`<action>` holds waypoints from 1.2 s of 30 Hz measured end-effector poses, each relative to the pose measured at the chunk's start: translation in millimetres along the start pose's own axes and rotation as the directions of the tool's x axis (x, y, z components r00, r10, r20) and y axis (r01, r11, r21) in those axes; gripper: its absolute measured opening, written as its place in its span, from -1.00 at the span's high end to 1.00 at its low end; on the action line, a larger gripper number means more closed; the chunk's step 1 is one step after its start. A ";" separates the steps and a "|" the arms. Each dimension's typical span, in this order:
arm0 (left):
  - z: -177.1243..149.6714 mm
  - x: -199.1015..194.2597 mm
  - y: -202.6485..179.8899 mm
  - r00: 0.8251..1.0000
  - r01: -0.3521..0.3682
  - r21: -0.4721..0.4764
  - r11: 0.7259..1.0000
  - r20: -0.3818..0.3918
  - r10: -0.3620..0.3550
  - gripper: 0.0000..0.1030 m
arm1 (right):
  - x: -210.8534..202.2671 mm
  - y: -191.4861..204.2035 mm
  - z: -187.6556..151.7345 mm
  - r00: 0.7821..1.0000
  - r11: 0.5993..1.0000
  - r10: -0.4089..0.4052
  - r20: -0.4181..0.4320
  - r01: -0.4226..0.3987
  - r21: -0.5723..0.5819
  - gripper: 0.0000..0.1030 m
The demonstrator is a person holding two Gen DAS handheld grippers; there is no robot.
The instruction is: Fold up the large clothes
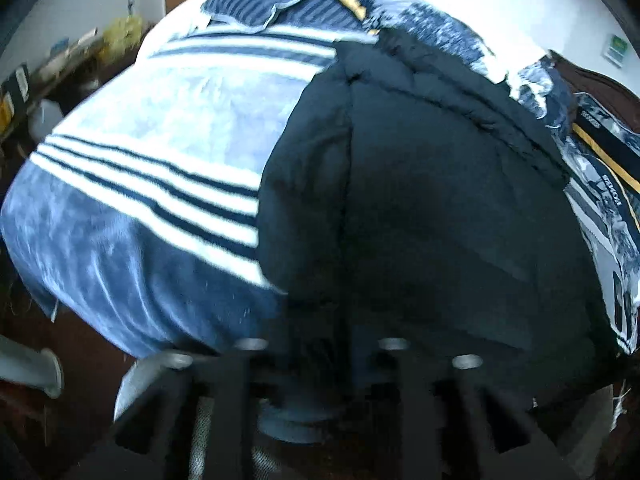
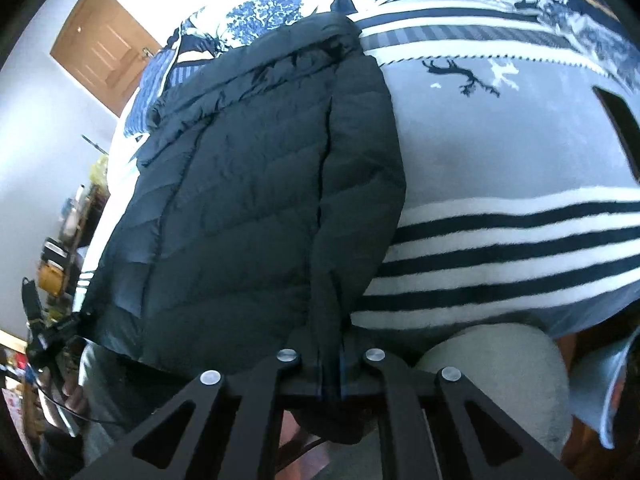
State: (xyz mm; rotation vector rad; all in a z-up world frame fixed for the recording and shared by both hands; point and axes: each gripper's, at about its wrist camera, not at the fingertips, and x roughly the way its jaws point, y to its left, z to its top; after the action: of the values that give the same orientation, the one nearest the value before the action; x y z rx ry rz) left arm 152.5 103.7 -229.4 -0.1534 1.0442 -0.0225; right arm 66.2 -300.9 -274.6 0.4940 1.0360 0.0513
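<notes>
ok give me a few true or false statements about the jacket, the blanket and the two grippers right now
1. The jacket is red. False: it is black and quilted.
2. It lies on a striped blanket. True.
3. The right gripper is shut on the jacket's hem. True.
4. A wooden door shows in the right wrist view. True.
5. The jacket hangs on a hanger. False: it lies spread on the bed.
6. The left gripper is far from the jacket. False: it is at the jacket's near edge.

striped blanket point(image 2: 500, 240) on bed | wooden door point(image 2: 102, 46) | cluttered shelf point(image 1: 52, 68)
</notes>
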 end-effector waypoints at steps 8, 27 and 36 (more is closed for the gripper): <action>15.9 16.6 3.1 1.000 0.000 0.011 1.000 0.002 0.000 -0.42 | 0.4 -12.8 14.2 0.998 0.998 -0.027 0.061 0.023 0.055 -0.71; 10.7 40.4 -3.4 0.996 0.013 -0.007 1.000 -0.085 -0.014 0.87 | 39.1 11.3 9.4 0.989 0.994 -0.098 -0.106 0.094 -0.050 0.85; 7.8 52.9 1.1 0.987 0.020 -0.011 1.000 -0.162 -0.022 0.72 | 43.3 7.6 9.8 0.987 0.997 -0.078 -0.139 0.076 -0.021 0.49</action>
State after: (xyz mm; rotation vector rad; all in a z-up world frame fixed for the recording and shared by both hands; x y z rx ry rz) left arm 185.8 100.9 -271.2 -0.1733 1.2050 -0.0501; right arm 98.2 -286.1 -302.5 0.4407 1.1905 0.0253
